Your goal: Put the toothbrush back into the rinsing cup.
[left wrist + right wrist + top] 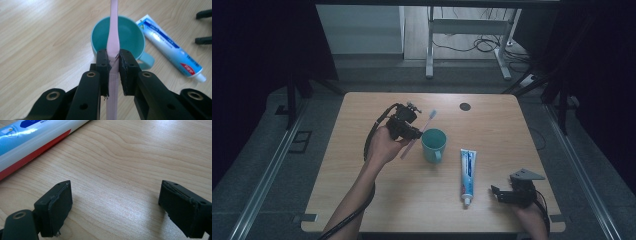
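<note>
Left tongs [114,72]: clamped on pink toothbrush [113,37], held above teal cup [118,37].
Right tongs [115,207]: wide, empty, near toothpaste tube [32,142] on counter [362,190].
Progress: toothbrush picked up; not yet in cup.

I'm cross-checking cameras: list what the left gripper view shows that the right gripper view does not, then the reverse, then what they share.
Left gripper view alone: the left tongs shut on a pink toothbrush, with a teal mug behind it, and the cap end of the toothpaste tube.

Right gripper view alone: the right tongs seen close up, open with nothing between them, bare wood beneath.

Both: the toothpaste tube lying on the wooden table.
</note>
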`<state>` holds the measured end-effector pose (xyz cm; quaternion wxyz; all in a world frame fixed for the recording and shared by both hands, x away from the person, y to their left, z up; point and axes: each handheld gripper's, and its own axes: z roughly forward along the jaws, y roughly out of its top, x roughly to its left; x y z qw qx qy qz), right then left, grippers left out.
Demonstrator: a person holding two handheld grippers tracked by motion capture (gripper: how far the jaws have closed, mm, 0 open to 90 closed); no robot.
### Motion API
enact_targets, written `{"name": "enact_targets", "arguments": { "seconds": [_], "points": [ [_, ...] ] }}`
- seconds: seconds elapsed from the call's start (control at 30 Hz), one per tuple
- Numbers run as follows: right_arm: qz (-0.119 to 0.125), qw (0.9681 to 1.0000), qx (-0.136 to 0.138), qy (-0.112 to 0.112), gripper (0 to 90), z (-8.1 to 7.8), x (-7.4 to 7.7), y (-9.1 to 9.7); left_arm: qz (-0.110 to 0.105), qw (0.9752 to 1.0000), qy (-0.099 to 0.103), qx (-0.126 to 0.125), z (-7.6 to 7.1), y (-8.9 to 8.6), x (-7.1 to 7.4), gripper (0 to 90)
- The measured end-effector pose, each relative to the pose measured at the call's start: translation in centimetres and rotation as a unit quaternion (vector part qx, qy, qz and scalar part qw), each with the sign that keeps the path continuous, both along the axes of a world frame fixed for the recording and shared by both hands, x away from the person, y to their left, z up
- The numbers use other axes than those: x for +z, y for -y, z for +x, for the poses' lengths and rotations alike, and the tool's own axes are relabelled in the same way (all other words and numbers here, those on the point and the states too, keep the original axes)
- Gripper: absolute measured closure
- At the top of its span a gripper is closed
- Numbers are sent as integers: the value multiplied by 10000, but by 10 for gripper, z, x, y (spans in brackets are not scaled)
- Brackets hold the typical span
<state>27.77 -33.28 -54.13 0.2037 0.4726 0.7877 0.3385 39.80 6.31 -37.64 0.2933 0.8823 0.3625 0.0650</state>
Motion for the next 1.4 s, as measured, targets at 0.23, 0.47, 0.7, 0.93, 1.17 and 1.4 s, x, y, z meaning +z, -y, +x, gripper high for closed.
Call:
{"name": "enact_targets", "arguments": {
  "seconds": [0.23, 0.47, 0.7, 0.93, 1.17, 1.4],
  "points": [
    [2, 10000, -1, 0, 116, 0, 0, 0, -234, 9996, 162, 54, 5, 4, 3, 790],
    [-1, 10000, 2, -1, 116, 0, 0, 0, -437, 9984, 336, 137, 10, 8, 6, 790],
    [7, 10000, 8, -4, 116, 0, 0, 0, -662, 9965, 467, 211, 17, 15, 7, 790],
    [0, 10000, 22, -4, 116, 1, 0, 0, -849, 9940, 632, 263, 24, 24, 7, 790],
    [0, 10000, 30, -3, 115, 1, 0, 0, -956, 9917, 797, 324, 28, 36, 3, 790],
    [-1, 10000, 29, -1, 116, 1, 0, 0, -1019, 9905, 881, 291, 29, 46, -5, 790]
  ]
}}
